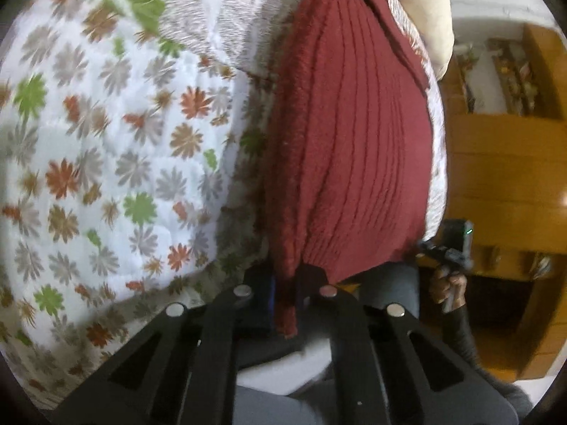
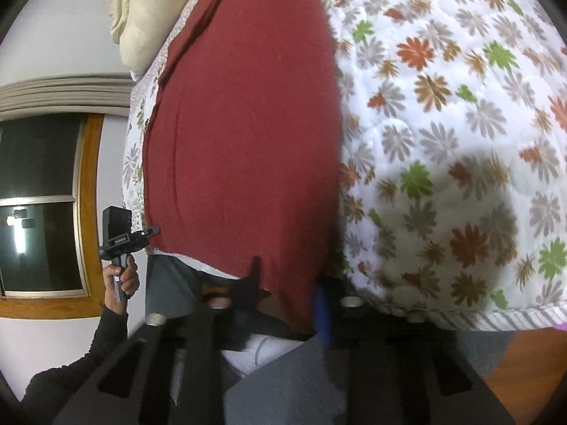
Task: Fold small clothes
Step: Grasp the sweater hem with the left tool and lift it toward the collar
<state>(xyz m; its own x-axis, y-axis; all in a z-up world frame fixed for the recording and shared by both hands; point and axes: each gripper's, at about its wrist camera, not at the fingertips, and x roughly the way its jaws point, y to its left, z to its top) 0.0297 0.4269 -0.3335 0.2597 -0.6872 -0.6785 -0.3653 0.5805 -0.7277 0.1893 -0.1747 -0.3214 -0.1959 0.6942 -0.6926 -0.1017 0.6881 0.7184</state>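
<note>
A dark red ribbed knit garment lies along the edge of a bed with a floral quilt. My left gripper is shut on the garment's near hem, and a thick fold of red knit hangs between its black fingers. In the right wrist view the same garment looks smooth and flat. My right gripper is shut on its near edge, with red cloth between the dark fingertips. Each view shows the other gripper at the garment's far corner, held by a hand: the right gripper and the left gripper.
A cream pillow lies at the head of the bed beyond the garment. A wooden cabinet stands past the bed edge, and a wood-framed window is in the wall. The person's grey trousers are below the grippers.
</note>
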